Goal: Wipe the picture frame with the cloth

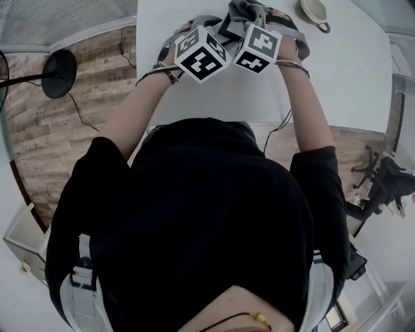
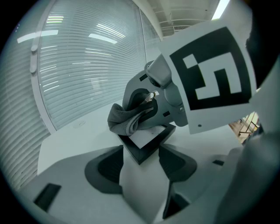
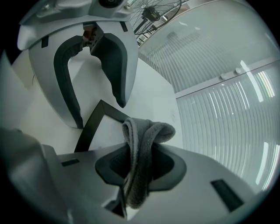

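Overall: person [image 1: 194,214] in a black top leans over a white table [image 1: 337,84], a gripper in each hand, both grippers up at the far side of the head view.
floor [image 1: 84,78]: wood planks, showing left and right of the table.
blinds [image 2: 87,65]: slatted, on the glass wall behind the table.
office chair [image 1: 382,185]: black, on the floor at the right, well apart from the work.
fan [image 1: 58,72]: standing fan with a round black base, on the floor at the left.
left gripper [image 2: 141,162]: jaws apart and gripping nothing; the near corner of the frame lies between the jaw tips, with a gap on both sides and no pad pressing.
right gripper [image 3: 140,164]: clenched on the cloth, which is bunched between the pads and sticks out past the tips.
marker cubes [image 1: 202,55]: one on each gripper, side by side and close together.
picture frame [image 2: 146,139]: black border, white middle, flat on the table between the two grippers, one corner pointing at the left gripper.
cloth [image 3: 142,144]: grey, folded into a loop, held by the right gripper; in the left gripper view it sits on the frame's far corner.
cup [image 1: 314,11]: pale, with a handle, on the table at the far right, well apart from the frame.
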The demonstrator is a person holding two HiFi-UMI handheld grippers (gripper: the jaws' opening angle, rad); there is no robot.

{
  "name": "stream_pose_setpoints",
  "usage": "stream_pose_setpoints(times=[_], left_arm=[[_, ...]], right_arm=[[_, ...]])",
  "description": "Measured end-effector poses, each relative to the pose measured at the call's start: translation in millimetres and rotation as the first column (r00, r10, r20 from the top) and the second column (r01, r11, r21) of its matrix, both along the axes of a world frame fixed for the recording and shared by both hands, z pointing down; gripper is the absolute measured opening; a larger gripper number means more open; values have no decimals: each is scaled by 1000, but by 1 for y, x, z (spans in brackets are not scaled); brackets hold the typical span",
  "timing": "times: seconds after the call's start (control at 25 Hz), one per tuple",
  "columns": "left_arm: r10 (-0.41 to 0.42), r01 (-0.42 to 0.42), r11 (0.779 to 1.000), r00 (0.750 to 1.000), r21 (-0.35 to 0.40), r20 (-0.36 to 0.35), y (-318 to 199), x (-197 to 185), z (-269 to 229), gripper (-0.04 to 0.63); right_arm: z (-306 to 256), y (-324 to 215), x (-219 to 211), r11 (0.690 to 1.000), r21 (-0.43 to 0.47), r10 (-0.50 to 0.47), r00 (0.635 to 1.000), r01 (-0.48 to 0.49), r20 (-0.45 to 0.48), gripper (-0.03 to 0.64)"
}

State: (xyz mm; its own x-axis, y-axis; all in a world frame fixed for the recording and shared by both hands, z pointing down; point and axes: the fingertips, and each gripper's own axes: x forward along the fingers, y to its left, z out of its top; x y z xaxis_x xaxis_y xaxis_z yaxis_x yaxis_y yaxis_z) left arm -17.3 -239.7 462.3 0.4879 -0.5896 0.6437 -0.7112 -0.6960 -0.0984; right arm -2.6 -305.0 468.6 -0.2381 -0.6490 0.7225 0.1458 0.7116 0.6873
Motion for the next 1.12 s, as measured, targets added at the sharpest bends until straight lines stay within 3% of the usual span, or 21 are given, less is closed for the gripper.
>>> stream_pose_setpoints(times=[1.12], left_arm=[[-2, 2, 1000, 1000, 0, 1, -4, 0, 0, 267]], right_arm=[[4, 35, -4, 990, -48, -137, 986, 133, -92, 97]])
